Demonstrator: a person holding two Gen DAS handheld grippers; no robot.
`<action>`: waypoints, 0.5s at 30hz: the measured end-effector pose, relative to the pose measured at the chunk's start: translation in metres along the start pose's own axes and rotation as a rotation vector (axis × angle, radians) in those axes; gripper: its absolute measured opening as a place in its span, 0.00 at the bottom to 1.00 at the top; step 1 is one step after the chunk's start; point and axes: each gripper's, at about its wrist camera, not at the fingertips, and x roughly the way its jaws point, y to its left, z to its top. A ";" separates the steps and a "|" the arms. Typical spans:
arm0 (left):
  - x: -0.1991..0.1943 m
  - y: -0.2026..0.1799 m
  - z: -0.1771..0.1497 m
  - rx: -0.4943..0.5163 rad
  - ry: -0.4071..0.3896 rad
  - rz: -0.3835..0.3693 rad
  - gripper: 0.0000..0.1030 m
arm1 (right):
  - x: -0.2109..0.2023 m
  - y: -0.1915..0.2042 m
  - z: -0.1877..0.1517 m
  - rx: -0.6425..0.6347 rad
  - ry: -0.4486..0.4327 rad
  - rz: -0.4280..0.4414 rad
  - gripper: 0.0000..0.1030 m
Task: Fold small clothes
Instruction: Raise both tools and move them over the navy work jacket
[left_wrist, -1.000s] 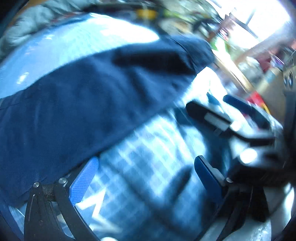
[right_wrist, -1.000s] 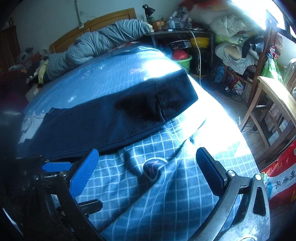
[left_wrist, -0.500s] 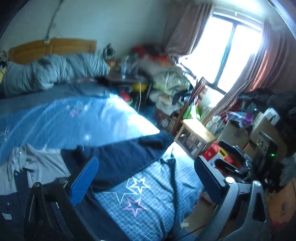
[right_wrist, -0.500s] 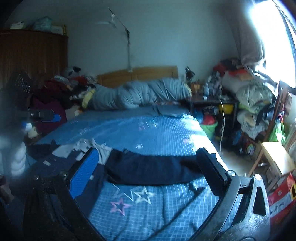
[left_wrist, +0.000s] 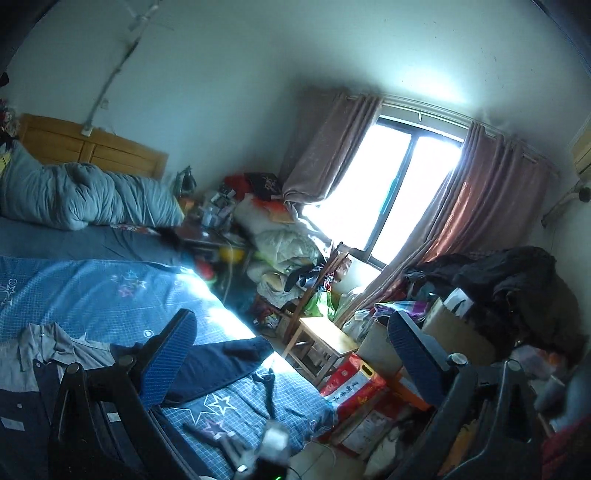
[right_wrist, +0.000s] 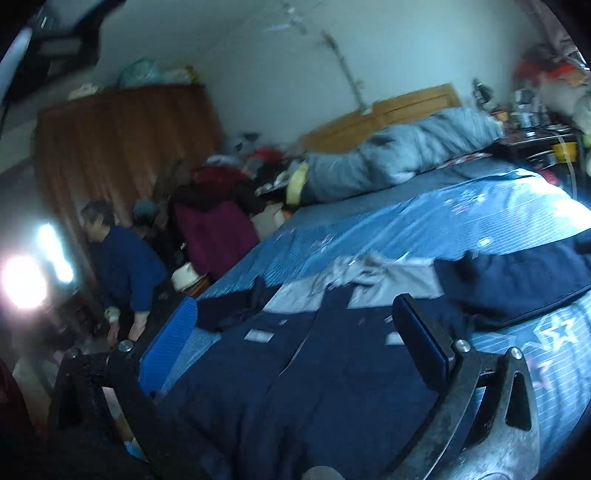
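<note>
A folded dark navy garment (left_wrist: 221, 363) (right_wrist: 517, 280) lies on the blue star-print bedsheet (left_wrist: 92, 291) (right_wrist: 424, 218). Beside it sprawls a navy-and-grey shirt (right_wrist: 325, 354) (left_wrist: 33, 354), unfolded, with a crumpled grey collar. My left gripper (left_wrist: 291, 360) is open and raised well above the bed's foot corner, holding nothing. My right gripper (right_wrist: 295, 347) is open too, hovering over the navy-and-grey shirt without touching it.
A rolled grey duvet (left_wrist: 81, 195) (right_wrist: 399, 155) lies against the wooden headboard (left_wrist: 88, 151). A wooden stool (left_wrist: 321, 339), red sacks (left_wrist: 351, 387) and piles of clutter crowd the window side. A person in blue (right_wrist: 122, 269) crouches by the wardrobe (right_wrist: 122, 147) left of the bed.
Both grippers have pulled up and away from the folded navy garment. The left view now faces the window; the right has swung left over the navy-and-grey shirt.
</note>
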 end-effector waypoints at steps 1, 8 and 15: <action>-0.007 0.003 0.002 -0.001 -0.008 0.013 1.00 | 0.014 0.015 -0.011 -0.005 0.053 0.046 1.00; -0.067 0.070 0.003 -0.036 -0.151 0.266 1.00 | 0.037 0.087 -0.089 -0.061 0.333 0.261 1.00; -0.062 0.191 -0.060 -0.041 -0.023 0.623 1.00 | 0.000 -0.035 -0.048 -0.126 0.162 -0.269 1.00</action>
